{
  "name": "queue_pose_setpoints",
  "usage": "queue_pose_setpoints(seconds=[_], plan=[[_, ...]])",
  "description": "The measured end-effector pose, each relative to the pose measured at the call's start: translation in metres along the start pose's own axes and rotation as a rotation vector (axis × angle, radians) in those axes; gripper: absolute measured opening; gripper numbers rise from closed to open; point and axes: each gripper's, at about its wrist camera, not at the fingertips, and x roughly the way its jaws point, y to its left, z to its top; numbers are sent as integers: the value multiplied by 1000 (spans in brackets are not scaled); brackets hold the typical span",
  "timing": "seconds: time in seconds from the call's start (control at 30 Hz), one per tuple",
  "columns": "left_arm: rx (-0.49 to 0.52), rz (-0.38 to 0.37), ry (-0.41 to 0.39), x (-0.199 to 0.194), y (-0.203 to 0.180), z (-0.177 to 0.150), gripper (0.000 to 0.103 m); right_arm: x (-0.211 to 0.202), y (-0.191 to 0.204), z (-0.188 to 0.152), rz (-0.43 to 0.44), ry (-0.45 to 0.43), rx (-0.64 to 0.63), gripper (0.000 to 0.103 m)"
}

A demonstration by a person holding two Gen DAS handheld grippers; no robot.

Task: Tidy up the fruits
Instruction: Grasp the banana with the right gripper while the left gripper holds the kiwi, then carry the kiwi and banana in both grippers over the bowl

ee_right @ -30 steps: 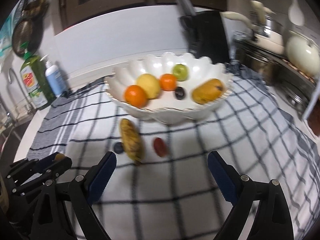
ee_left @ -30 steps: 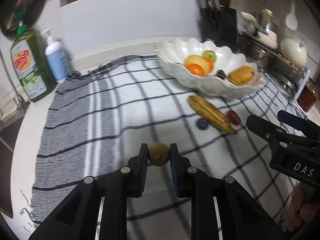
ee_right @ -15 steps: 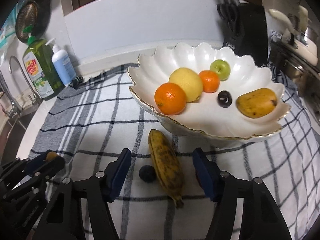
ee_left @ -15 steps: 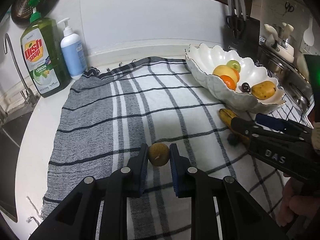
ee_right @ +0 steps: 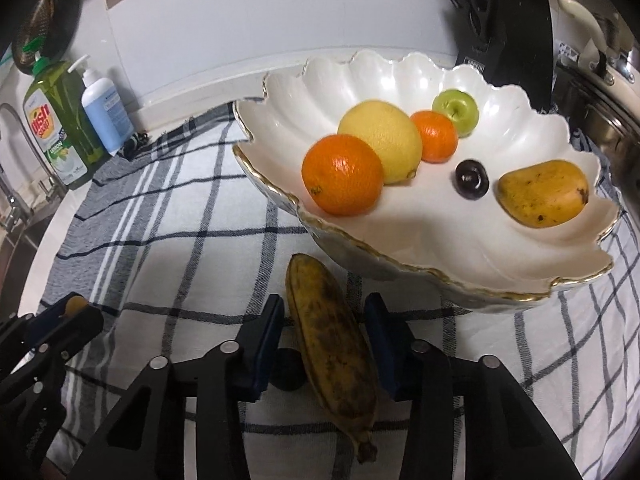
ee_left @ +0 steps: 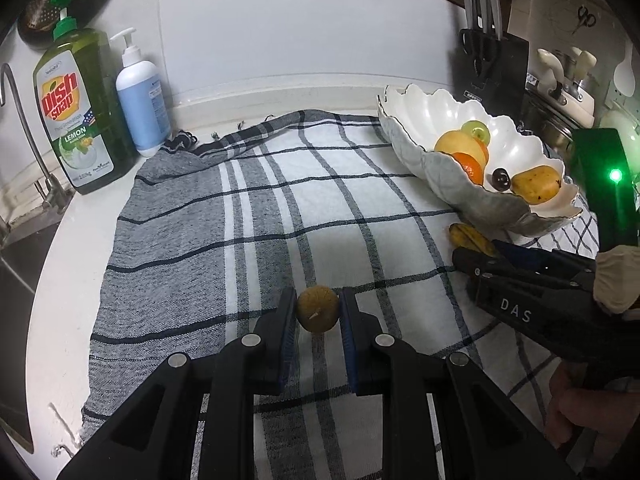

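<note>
My left gripper (ee_left: 318,314) is shut on a small brown kiwi (ee_left: 317,309) and holds it above the checked cloth (ee_left: 280,208). My right gripper (ee_right: 324,316) is open, its jaws on either side of a spotted banana (ee_right: 328,336) that lies on the cloth, not touching it as far as I can tell. A small dark fruit (ee_right: 287,368) lies by the banana, under the left jaw. The white scalloped bowl (ee_right: 460,256) just beyond holds two oranges, a lemon (ee_right: 380,142), a green apple, a dark plum and a mango (ee_right: 544,194). The bowl (ee_left: 440,168) and banana tip (ee_left: 472,238) also show in the left wrist view.
A green dish soap bottle (ee_left: 82,116) and a white pump bottle (ee_left: 140,100) stand at the back left by the sink tap. A black knife block (ee_left: 492,68) stands behind the bowl. Pots and a stove are at the right.
My right gripper has moved forward and down over the banana and narrowed around it. My left gripper has swung left and back from the bowl with the kiwi still in it.
</note>
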Motion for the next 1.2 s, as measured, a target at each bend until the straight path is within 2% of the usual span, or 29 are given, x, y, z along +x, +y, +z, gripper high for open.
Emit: queue_pose_setpoints(seconds=[0.17, 0.43, 0.9, 1.2], plan=[[-3, 0, 4, 2, 1, 1, 22, 0, 1, 1, -20, -3, -12, 31], [-1, -2, 4, 0, 0, 0, 22, -11, -1, -3, -25, -24, -21, 30], [15, -12, -41, -29, -13, 3, 22, -62, 0, -15, -1, -96, -15, 30], [53, -37, -68, -42, -31, 12, 22, -93, -14, -12, -1, -150, 15, 30]])
